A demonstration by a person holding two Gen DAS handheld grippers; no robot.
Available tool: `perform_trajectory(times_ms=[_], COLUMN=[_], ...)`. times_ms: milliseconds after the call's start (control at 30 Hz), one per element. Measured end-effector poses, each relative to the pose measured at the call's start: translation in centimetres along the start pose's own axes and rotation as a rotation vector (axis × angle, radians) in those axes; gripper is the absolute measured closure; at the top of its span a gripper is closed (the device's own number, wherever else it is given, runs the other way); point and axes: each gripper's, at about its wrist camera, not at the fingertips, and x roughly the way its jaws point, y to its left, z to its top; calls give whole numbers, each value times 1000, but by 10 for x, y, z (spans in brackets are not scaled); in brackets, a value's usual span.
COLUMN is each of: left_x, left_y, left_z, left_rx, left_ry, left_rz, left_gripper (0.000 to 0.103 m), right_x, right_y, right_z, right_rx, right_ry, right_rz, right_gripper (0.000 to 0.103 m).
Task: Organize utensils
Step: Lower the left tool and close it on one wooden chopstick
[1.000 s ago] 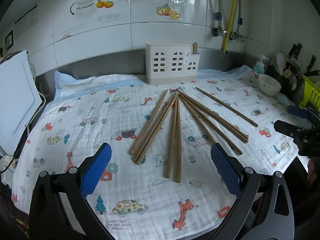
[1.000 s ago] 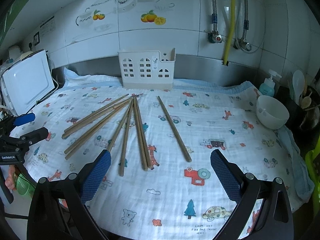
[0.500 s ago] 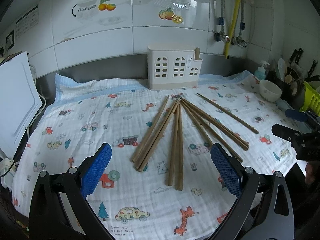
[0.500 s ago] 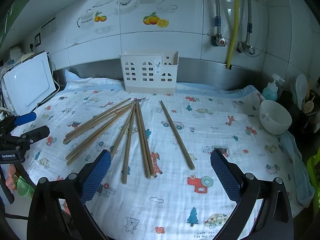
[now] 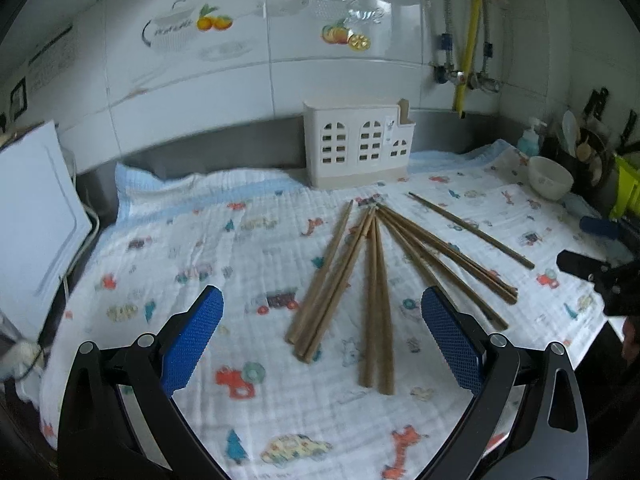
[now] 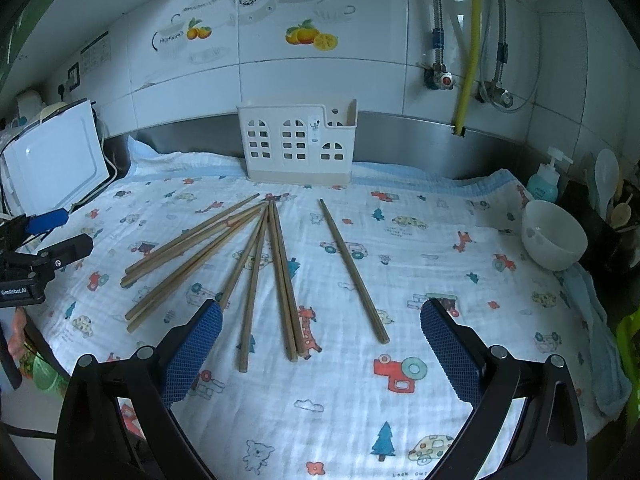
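Several wooden chopsticks [image 5: 376,280] lie fanned on a patterned cloth [image 5: 240,248], also in the right wrist view [image 6: 256,264], with one chopstick [image 6: 352,268] apart to the right. A white utensil holder [image 5: 358,148] stands against the back wall, also in the right wrist view [image 6: 298,144]. My left gripper [image 5: 322,336] is open and empty, above the near ends of the chopsticks. My right gripper [image 6: 320,340] is open and empty, above the near ends too. The left gripper shows at the left edge of the right wrist view [image 6: 52,240].
A white bowl [image 6: 554,240] and a soap bottle [image 6: 544,180] stand at the right, with utensils behind. A white board [image 6: 52,160] leans at the left. Pipes run down the tiled wall [image 6: 464,60]. The cloth's front edge is close below both grippers.
Both grippers have risen or drawn back slightly, so the chopsticks and holder sit a little lower in view. Both stay open; nothing on the cloth has moved.
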Motion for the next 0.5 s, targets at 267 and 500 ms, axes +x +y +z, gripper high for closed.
perform_trajectory(times_ms=[267,500], left_x=[14,34], left_y=[25,51], left_z=[-6,-14], left_rx=[-15,-67], left_ry=[22,66], left_rz=[-5,-31], left_gripper=[7,32], right_x=[9,26], right_y=[-9,-19], right_z=[-2,-3], right_rx=[3,13], right_ry=[8,35], right_rz=[-7,-1], right_gripper=[7,8])
